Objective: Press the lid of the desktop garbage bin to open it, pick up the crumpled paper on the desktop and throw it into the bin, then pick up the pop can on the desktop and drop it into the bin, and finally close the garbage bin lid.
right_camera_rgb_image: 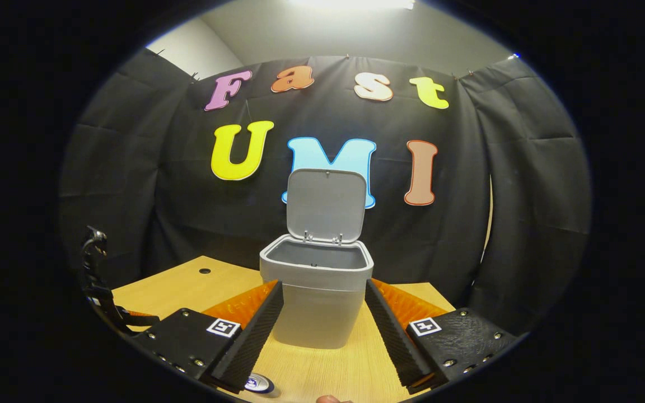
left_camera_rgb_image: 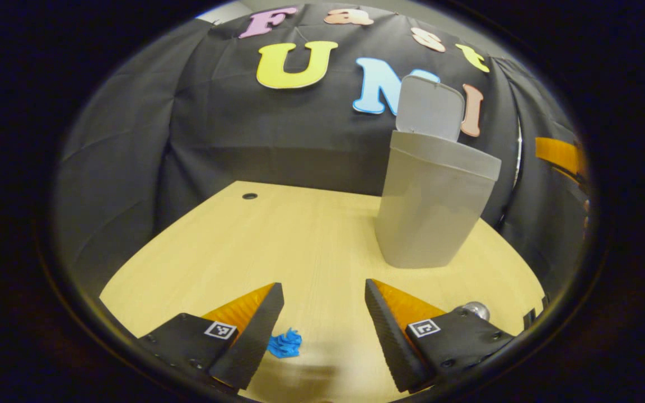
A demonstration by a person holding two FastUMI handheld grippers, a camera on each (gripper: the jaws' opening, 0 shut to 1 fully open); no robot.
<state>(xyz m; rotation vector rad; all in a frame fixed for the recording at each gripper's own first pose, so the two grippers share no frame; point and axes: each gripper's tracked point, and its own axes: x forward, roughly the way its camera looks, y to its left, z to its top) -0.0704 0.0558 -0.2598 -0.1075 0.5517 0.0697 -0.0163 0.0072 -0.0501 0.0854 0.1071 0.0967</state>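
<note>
The grey bin [left_camera_rgb_image: 434,212] stands on the wooden table [left_camera_rgb_image: 244,240] at the right, its lid [left_camera_rgb_image: 431,106] swung up. My left gripper [left_camera_rgb_image: 323,284] hangs open low over the table. The blue crumpled paper [left_camera_rgb_image: 285,343] lies beneath it, close to the left finger. The pop can's silver top [left_camera_rgb_image: 475,309] peeks out behind the right finger. In the right gripper view the bin [right_camera_rgb_image: 319,313] stands straight ahead with its lid [right_camera_rgb_image: 327,204] upright and its inside in shadow. My right gripper [right_camera_rgb_image: 323,284] is open and holds nothing. The pop can [right_camera_rgb_image: 259,383] sits near its left finger.
A small cable hole [left_camera_rgb_image: 249,196] marks the table's far left. Black cloth walls close in behind and beside the table [right_camera_rgb_image: 188,288]. Part of the other gripper [right_camera_rgb_image: 96,280] shows at the far left of the right gripper view. An orange part [left_camera_rgb_image: 557,154] shows beyond the bin.
</note>
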